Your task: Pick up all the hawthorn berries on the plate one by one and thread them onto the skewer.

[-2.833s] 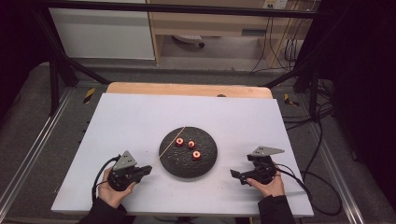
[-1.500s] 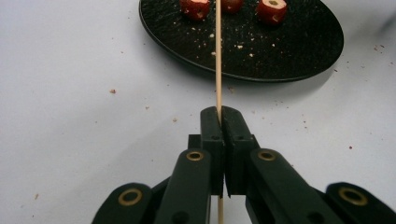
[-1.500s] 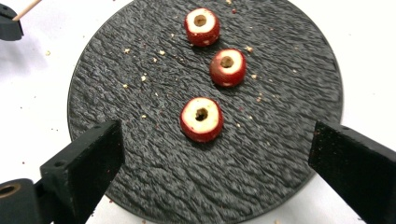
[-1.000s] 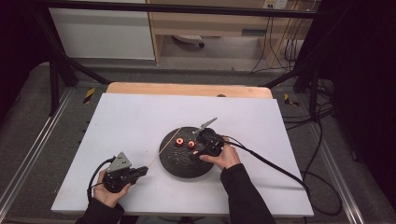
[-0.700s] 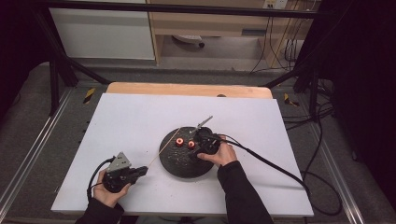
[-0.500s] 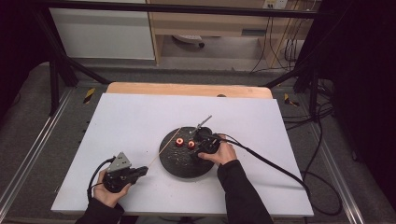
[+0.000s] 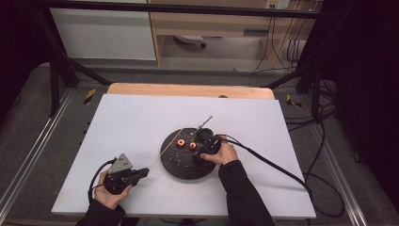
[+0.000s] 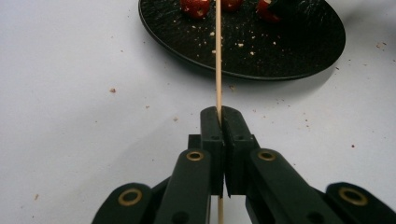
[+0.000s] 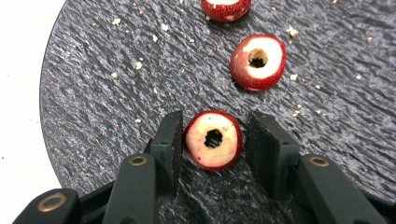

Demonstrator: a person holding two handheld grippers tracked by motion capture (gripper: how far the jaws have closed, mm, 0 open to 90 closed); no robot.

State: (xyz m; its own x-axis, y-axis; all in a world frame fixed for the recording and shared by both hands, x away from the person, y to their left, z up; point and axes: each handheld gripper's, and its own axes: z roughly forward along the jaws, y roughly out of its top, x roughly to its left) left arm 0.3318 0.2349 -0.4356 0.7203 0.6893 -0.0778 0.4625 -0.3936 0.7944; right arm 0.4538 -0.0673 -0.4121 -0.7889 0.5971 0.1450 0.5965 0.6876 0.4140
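Observation:
A black plate [image 7: 181,167] in mid-table holds three red cored fruit pieces. My right gripper [image 7: 203,146] reaches over its right side. In the right gripper view its jaws [image 9: 215,128] have just been closing around the nearest piece [image 9: 213,139]. The left pad is almost on the skin and a small gap shows at the right pad. Two more pieces [image 9: 258,62] [image 9: 226,8] lie beyond. My left gripper [image 7: 142,173] rests at the front left, shut on a thin wooden skewer [image 8: 217,70] that points at the plate [image 8: 280,56].
Crumbs are scattered over the plate [image 9: 102,84] and the white tabletop [image 7: 131,117]. A wooden strip [image 7: 188,89] runs along the far edge. The right gripper's cable [image 7: 273,165] trails off to the right. Metal frame rails flank the table.
The right gripper came from the table's front right onto the plate and its jaws narrowed around a fruit piece. The left gripper and skewer have stayed put.

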